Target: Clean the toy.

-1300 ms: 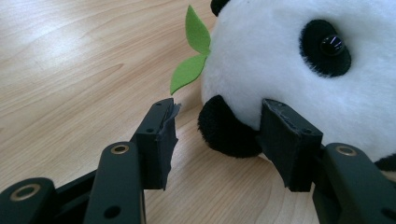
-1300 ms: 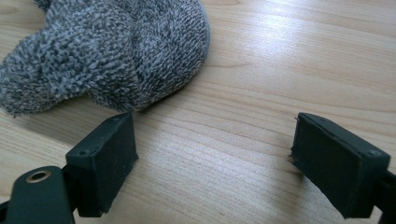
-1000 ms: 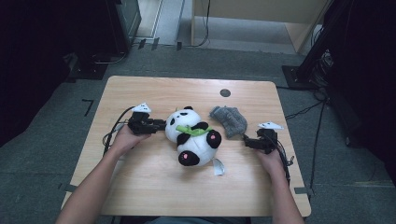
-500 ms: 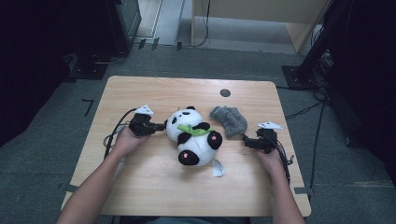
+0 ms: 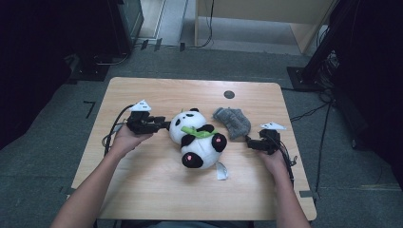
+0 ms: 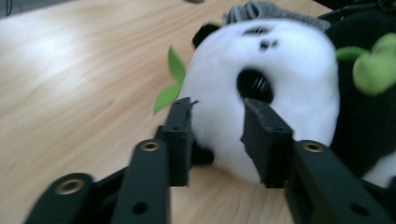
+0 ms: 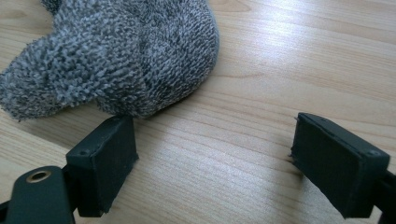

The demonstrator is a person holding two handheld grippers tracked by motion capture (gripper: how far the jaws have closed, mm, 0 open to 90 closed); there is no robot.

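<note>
Pale wood grain ran across the table [image 5: 157, 190], which stood on grey carpet in a dim room. At centre left of the high view, the left gripper [image 5: 164, 125] pointed right at the head of a toy panda [image 5: 197, 137]. Its jaws had just been opening; in the left gripper view [image 6: 217, 140] they stood a little apart with the white head bulging between them, and I could not tell whether the pads pressed on the plush. The panda lay on its back in the middle of the table, a green leaf [image 5: 197, 132] across its chest, a white tag [image 5: 221, 171] trailing from its lower end. At centre right, the right gripper [image 5: 250, 143] rested low on the wood, released, its jaws spread wide over bare table in the right gripper view [image 7: 212, 161]. A grey sock [image 7: 116, 56] lay just beyond its left jaw there, and to the upper right of the panda from above.
</note>
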